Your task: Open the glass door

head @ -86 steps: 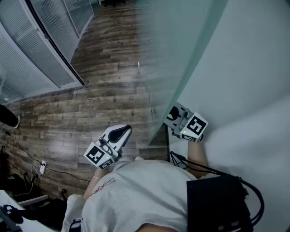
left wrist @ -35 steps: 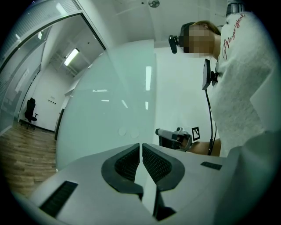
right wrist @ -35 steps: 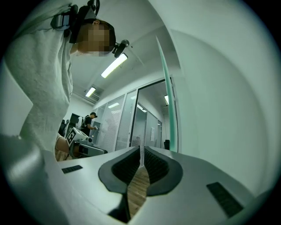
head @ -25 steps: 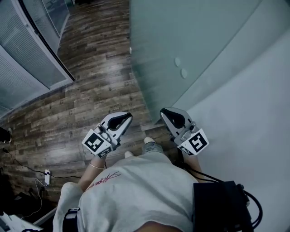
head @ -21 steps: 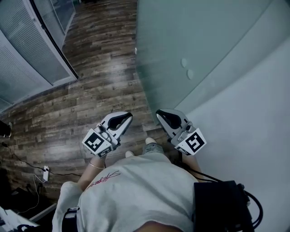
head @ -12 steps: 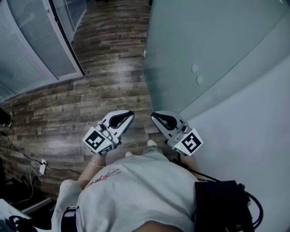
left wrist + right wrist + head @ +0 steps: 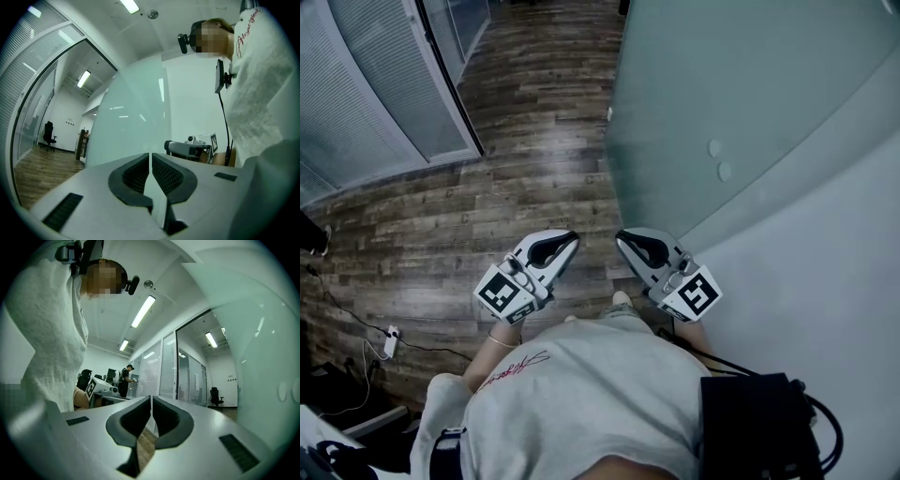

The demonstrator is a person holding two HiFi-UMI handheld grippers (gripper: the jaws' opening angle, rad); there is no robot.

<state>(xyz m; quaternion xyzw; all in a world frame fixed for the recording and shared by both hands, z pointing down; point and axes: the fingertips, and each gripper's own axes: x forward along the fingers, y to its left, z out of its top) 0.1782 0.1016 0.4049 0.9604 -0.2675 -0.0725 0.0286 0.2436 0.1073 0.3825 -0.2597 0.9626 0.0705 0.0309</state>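
Opening is judged largely done: the frosted pale-green glass door [image 7: 703,112] stands untouched just ahead of the closed, empty right gripper [image 7: 621,236] and left gripper [image 7: 573,237]; only withdrawal is called for.

We are holding the left tongs [image 7: 562,243] and the right tongs [image 7: 624,240] side by side in front of our waist, both pointing forward, tips angling slightly toward each other. Both are showing jaws pressed together, gripping nothing.

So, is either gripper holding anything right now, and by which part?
Nothing is held. Left gripper and right gripper both have jaws closed together with nothing between them.
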